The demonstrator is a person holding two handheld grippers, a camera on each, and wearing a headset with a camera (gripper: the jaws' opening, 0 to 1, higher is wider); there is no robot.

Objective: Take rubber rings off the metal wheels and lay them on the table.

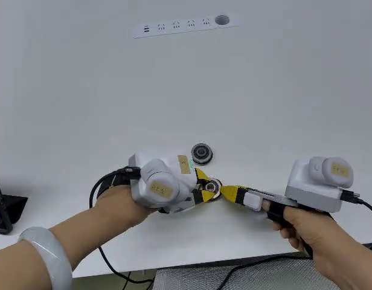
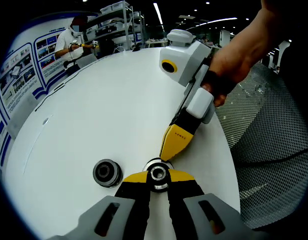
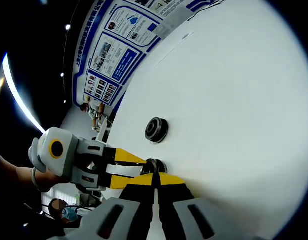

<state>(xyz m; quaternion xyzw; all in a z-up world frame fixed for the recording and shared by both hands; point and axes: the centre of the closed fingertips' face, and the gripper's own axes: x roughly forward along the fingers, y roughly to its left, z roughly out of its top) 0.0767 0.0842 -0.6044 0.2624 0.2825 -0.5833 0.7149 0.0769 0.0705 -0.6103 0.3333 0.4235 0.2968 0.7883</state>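
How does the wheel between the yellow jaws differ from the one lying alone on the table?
The gripped wheel is clamped between the left gripper's jaws, with the right gripper's shut tips at its rim; the lone wheel lies flat on the table, untouched. The gripped wheel looks mostly silvery in the head view; the lone wheel looks darker, with a black outer band. Both are small and round, with a central hub.
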